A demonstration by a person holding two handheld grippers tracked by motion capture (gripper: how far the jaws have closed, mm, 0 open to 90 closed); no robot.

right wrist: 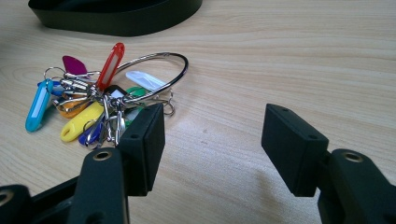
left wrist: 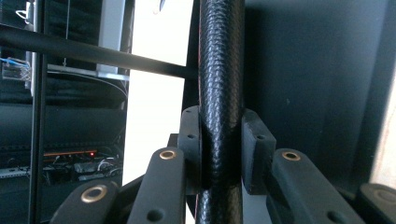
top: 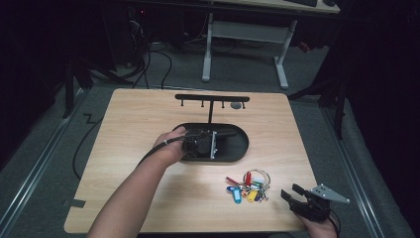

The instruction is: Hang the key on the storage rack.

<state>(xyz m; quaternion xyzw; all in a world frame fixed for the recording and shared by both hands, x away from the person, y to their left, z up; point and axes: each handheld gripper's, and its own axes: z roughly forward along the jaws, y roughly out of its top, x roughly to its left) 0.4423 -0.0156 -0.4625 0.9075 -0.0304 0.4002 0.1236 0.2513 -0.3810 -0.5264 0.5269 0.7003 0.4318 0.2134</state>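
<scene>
The left tongs (left wrist: 220, 140) pinch the stand's black post (left wrist: 220, 70); right tongs (right wrist: 212, 144) spread beside the unlabelled key bunch (right wrist: 100, 100).

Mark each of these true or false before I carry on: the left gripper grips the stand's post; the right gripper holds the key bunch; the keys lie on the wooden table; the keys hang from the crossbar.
1. The left gripper is clamped on the black textured upright post of the key stand. True.
2. The right gripper holds the bunch of keys with coloured plastic tags on a metal ring. False: its jaws stand open, beside the bunch.
3. The bunch lies on the light wooden table. True.
4. The keys hang from the stand's black crossbar. False: they lie on the table.
</scene>
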